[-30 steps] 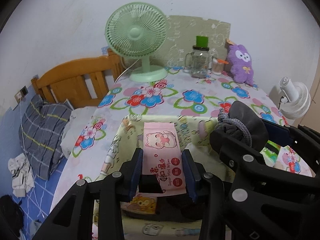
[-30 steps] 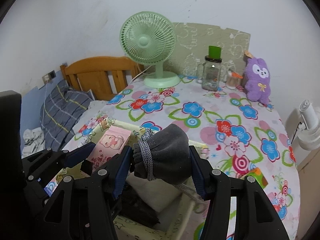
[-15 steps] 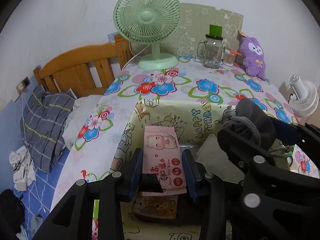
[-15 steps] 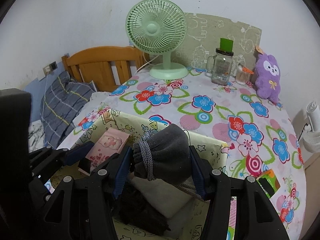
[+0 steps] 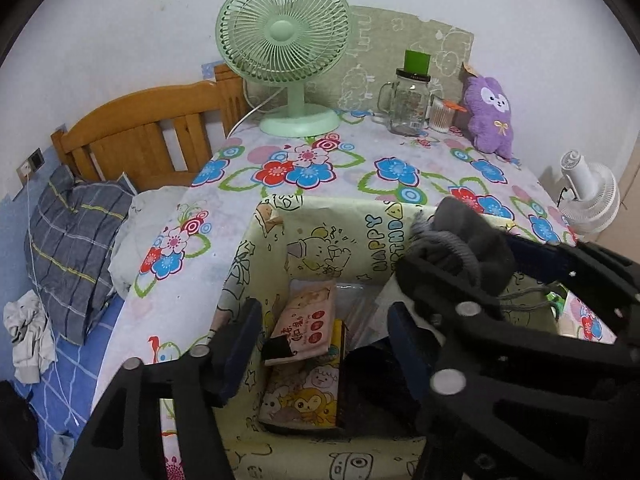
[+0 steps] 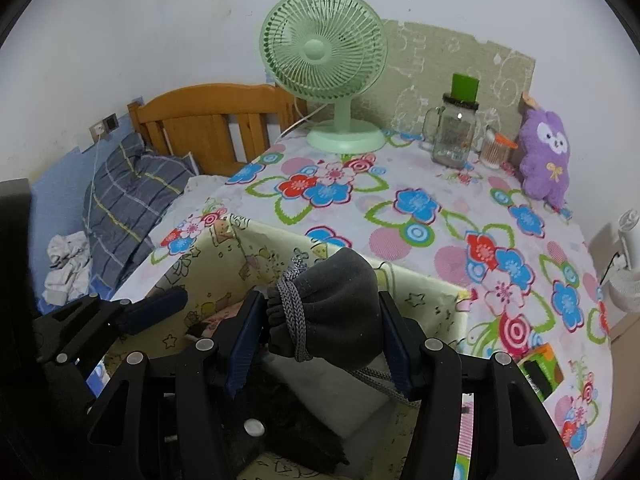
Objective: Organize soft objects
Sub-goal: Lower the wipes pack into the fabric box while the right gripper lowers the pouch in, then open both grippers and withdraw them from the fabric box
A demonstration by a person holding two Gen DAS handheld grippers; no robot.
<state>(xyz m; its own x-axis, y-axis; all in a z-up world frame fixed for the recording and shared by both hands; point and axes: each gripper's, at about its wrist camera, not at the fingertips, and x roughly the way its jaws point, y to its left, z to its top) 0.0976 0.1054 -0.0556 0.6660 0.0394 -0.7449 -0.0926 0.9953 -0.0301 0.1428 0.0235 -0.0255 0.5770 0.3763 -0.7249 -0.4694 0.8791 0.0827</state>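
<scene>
Left gripper (image 5: 320,336) just opened, dropping the pink wet-wipes pack (image 5: 306,322) below it into the yellow cartoon-print box (image 5: 352,220); right gripper (image 6: 320,336) grips the grey drawstring pouch (image 6: 332,308), probably next in.

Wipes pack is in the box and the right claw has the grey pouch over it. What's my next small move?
Probably lower the right claw slightly, then open it. The grey drawstring pouch is clamped between its pads above the cartoon-print box. The left claw has just been opening, and the pink wipes pack lies free inside, beneath it.

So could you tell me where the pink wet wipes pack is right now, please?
In the left wrist view, the pink wipes pack lies inside the yellow cartoon box, leaning on a cartoon-printed pack, between the left gripper's open fingers.
</scene>
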